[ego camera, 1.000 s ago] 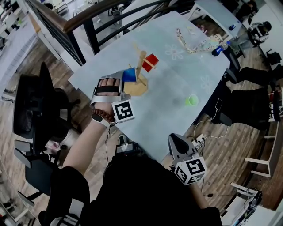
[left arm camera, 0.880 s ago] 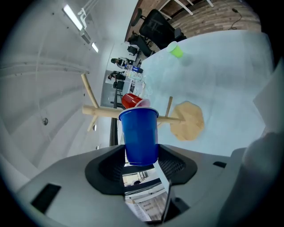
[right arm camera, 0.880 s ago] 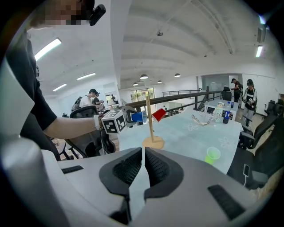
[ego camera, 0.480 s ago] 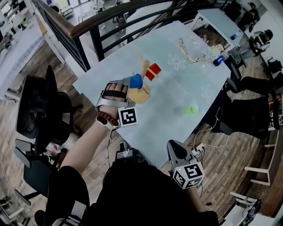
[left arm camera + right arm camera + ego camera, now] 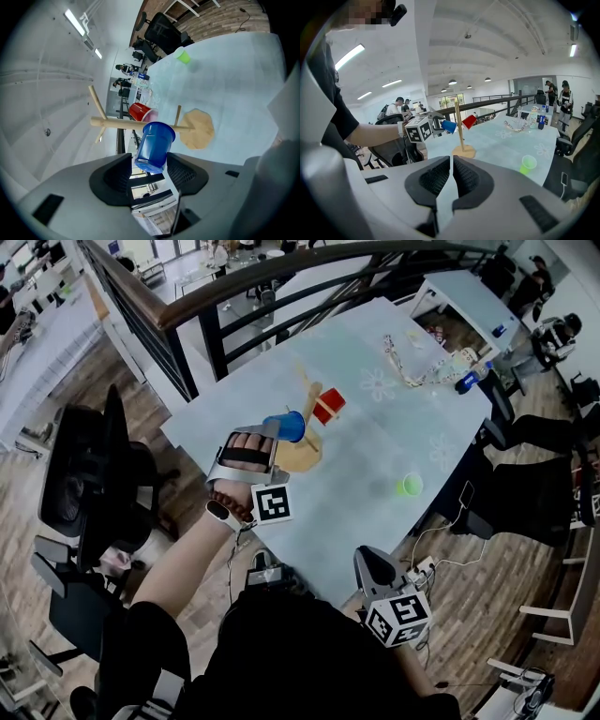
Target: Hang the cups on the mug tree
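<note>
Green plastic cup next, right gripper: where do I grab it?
Probably its side wall near the base, coming in level from the near table edge. The green plastic cup stands upright, mouth up, alone on the pale table; the right gripper, shut, must open first.

The head view looks steeply down on the tabletop (image 5: 375, 456); both gripper views face its mug tree (image 5: 459, 126), the left one nearest.

Left claw (image 5: 273, 428) clamped, right claw (image 5: 451, 164) closed

Wood floor (image 5: 506, 521); black railing (image 5: 210, 343); black office chairs (image 5: 82, 474); ceiling strip lights (image 5: 349, 56)
</note>
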The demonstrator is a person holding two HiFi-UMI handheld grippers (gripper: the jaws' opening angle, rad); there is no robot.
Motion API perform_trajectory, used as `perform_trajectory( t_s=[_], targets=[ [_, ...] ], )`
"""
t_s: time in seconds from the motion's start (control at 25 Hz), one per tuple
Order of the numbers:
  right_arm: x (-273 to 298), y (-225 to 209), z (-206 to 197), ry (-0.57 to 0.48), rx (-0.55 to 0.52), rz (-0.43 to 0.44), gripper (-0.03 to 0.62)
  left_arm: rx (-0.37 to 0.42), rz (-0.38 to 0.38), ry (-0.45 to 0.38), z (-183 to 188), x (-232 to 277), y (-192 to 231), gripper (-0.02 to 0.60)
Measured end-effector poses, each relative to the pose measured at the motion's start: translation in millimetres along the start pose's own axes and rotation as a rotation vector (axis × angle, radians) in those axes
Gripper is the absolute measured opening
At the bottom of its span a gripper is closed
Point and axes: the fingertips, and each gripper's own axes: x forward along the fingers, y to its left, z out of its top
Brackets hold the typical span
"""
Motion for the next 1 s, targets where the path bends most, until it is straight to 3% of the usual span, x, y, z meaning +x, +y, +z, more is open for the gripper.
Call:
perform_trajectory(
  t_s=[0.44,0.6,0.68,0.76,0.92,1.0],
  targets=[
    [6,-4,1,-0.011,0.023,0.020,0.043,0.061,0.020,0.035,-4,-31,7,0.239],
    [7,-4,4,-0.015,0.020,0.026,0.043,0.049,0.082,0.024,-3,-57,26,0.239],
    [9,-5,6,-0.016,0.020,0.029,0.043,-0.013,0.129,0.010,-6,-71,44,0.239],
    [10,-6,7,-0.016,0.020,0.033,0.043,-0.143,0.126,-0.005,-13,-83,53,0.239],
    [12,-7,7,-0.016,0.021,0.045,0.043,-0.442,0.052,-0.088,-15,-110,56,0.239],
    [14,-6,7,-0.015,0.023,0.055,0.043,-0.519,0.012,-0.165,-2,-126,52,0.238]
  ],
)
